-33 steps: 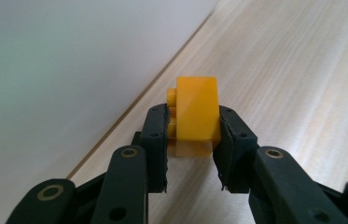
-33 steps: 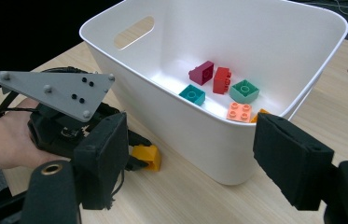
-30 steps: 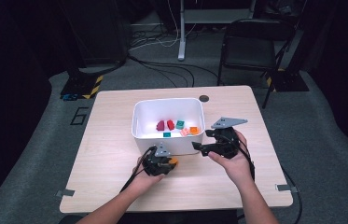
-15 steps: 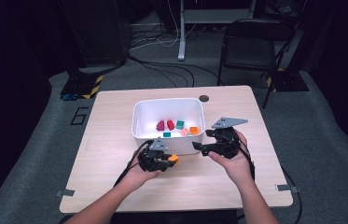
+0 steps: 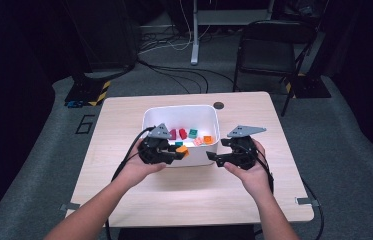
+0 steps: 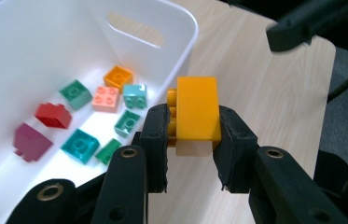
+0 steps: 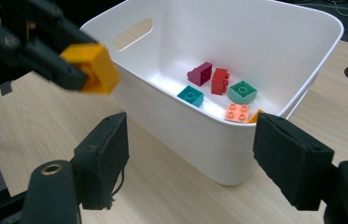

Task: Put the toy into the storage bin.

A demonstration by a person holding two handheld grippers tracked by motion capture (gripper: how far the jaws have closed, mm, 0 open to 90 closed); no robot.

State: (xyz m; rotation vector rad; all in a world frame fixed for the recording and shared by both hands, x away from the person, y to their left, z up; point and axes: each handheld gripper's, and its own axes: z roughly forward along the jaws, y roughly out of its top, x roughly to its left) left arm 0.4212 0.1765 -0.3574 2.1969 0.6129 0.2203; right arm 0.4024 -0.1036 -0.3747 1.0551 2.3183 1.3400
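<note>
From above, the left gripper (image 5: 174, 151) pinches a yellow brick (image 5: 182, 150) at the white bin's (image 5: 150, 114) near rim. Its own view shows a firm squeeze; carry it farther over the rim first. The right gripper (image 7: 195, 158) waits spread, empty.

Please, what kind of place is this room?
Probably a lab or studio for recording. A light wooden table stands on grey carpet in a dark room, black cables run across the floor, and a black folding chair waits behind.
</note>
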